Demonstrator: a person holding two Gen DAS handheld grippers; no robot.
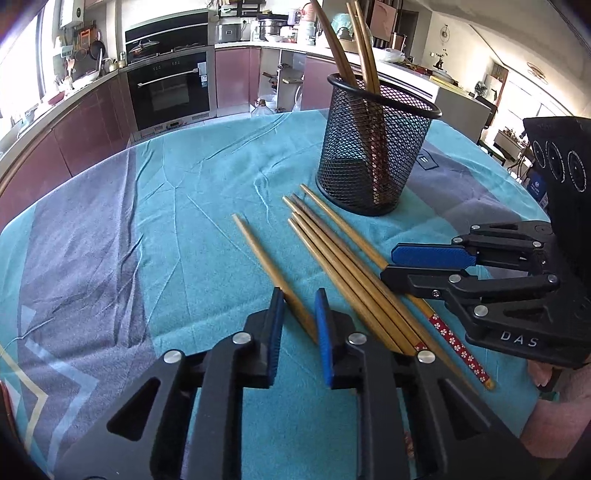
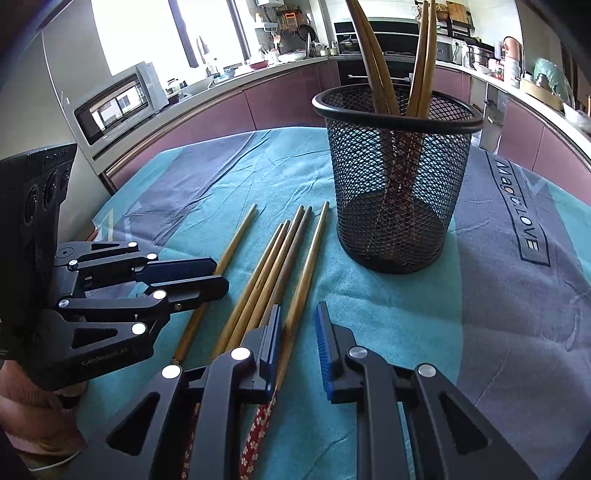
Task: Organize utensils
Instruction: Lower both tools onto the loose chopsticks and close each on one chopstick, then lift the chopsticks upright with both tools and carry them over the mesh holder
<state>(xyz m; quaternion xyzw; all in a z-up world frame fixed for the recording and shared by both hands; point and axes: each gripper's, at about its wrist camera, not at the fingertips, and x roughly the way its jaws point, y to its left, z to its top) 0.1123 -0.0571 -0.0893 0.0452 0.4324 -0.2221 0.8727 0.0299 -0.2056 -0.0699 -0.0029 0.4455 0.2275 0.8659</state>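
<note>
Left claw (image 1: 299, 295) is nipped in tight on the lone chopstick (image 1: 258, 254), which runs slantwise across the gap and touches both blue pads. Right claw (image 2: 297, 310) is nearly as narrow around the outermost chopstick (image 2: 310, 251), the one with the red flowered end. That stick hugs one pad and a sliver of cloth shows beside the other, so I honestly can't tell if it's gripped.

Between those two sticks, four more wooden chopsticks (image 1: 332, 258) lie bunched together flat on the table. Just past their tips stands the black mesh cup (image 1: 373, 147), upright, with a few chopsticks (image 1: 364, 44) already leaning inside it.

Surface is a table under a wrinkly teal towel (image 1: 184, 221) with grey bands and some lettering near the cup.

Room is a kitchen. Pinkish-purple cabinets (image 1: 92, 122) curve around under a cluttered counter, and a black built-in oven (image 1: 170, 92) sits in the middle. A silver microwave-looking box (image 2: 118, 103) sits at one end and bright windows (image 2: 147, 33) blow out the light behind it.
</note>
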